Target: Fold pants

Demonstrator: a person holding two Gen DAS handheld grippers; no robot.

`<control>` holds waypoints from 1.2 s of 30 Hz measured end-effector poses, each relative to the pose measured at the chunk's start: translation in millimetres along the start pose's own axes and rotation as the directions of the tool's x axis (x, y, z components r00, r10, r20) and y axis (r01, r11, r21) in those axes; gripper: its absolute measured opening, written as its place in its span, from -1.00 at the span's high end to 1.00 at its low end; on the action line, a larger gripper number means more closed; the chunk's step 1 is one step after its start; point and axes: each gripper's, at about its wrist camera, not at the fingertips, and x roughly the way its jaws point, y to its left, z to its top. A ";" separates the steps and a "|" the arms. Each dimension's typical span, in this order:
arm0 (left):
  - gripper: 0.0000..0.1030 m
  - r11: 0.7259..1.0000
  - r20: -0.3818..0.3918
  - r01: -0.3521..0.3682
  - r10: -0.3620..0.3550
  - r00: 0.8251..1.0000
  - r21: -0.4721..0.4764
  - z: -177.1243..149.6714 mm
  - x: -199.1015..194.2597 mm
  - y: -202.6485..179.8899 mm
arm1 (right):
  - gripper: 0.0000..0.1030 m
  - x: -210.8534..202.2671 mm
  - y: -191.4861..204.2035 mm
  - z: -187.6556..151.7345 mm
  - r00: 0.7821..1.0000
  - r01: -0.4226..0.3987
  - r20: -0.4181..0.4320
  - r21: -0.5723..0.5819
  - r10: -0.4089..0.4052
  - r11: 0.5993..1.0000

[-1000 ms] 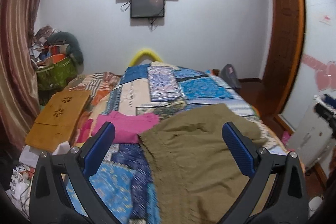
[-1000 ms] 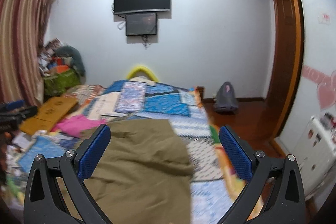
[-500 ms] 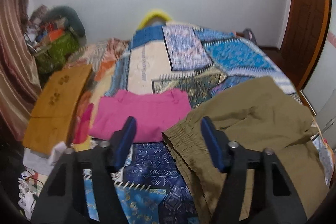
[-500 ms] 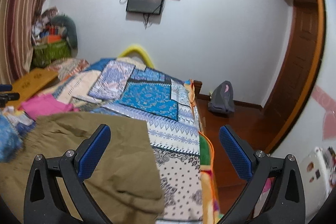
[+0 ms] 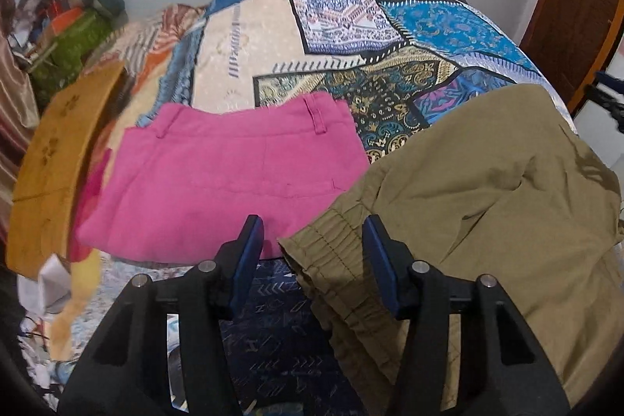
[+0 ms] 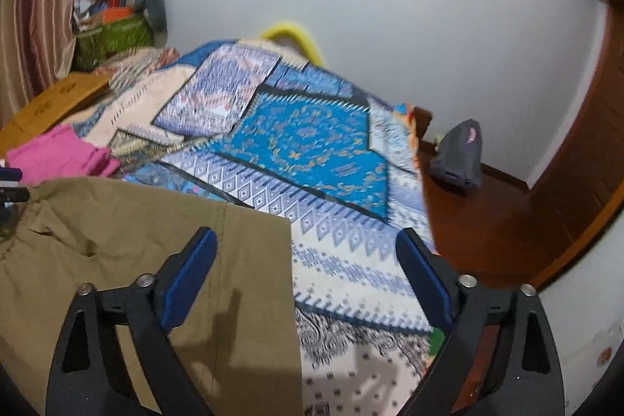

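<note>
The olive pants (image 5: 487, 205) lay across the lower right of the left view, on the bed (image 5: 390, 38). The left gripper (image 5: 312, 252) straddled their waistband corner, jaws apart; the right gripper (image 6: 306, 268) gaped wide over the hem edge. A shallow pinch could slip or catch the quilt beneath. Counted: one olive pair, one pink garment (image 5: 230, 174), two grippers.

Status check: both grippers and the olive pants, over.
Left gripper open, straddling the elastic waistband corner of the olive-khaki pants. Right gripper open over their far edge. Folded pink shorts lie just beside.
</note>
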 end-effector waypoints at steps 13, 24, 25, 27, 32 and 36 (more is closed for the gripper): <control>0.13 0.997 -0.058 0.078 -0.079 0.995 -0.021 -10.4 22.6 3.2 | -0.46 86.6 -0.4 5.1 0.963 -0.179 -0.198 0.040 0.183 0.983; 0.65 0.998 -0.034 0.061 -0.060 0.998 0.030 -13.3 9.1 -1.2 | 0.88 81.7 -4.1 7.8 0.959 -0.211 -0.180 0.067 0.220 0.975; 0.68 0.998 -0.026 0.055 -0.054 0.998 0.035 -12.3 6.4 -2.0 | 0.90 79.4 -5.2 8.6 0.961 -0.208 -0.173 0.071 0.217 0.976; 0.74 0.998 0.001 0.038 -0.038 0.999 0.042 -7.8 -2.9 -3.6 | 0.92 72.4 -5.3 11.7 0.968 -0.193 -0.150 0.058 0.199 0.980; 0.79 0.998 0.071 0.013 -0.018 0.997 0.067 10.5 -28.4 -8.9 | 0.94 49.3 -9.1 30.0 0.982 -0.168 -0.078 0.064 0.173 0.984; 0.81 0.996 0.140 0.001 -0.013 0.990 0.085 32.0 -56.1 -14.8 | 0.94 25.2 -16.4 50.9 0.988 -0.153 -0.001 0.089 0.154 0.984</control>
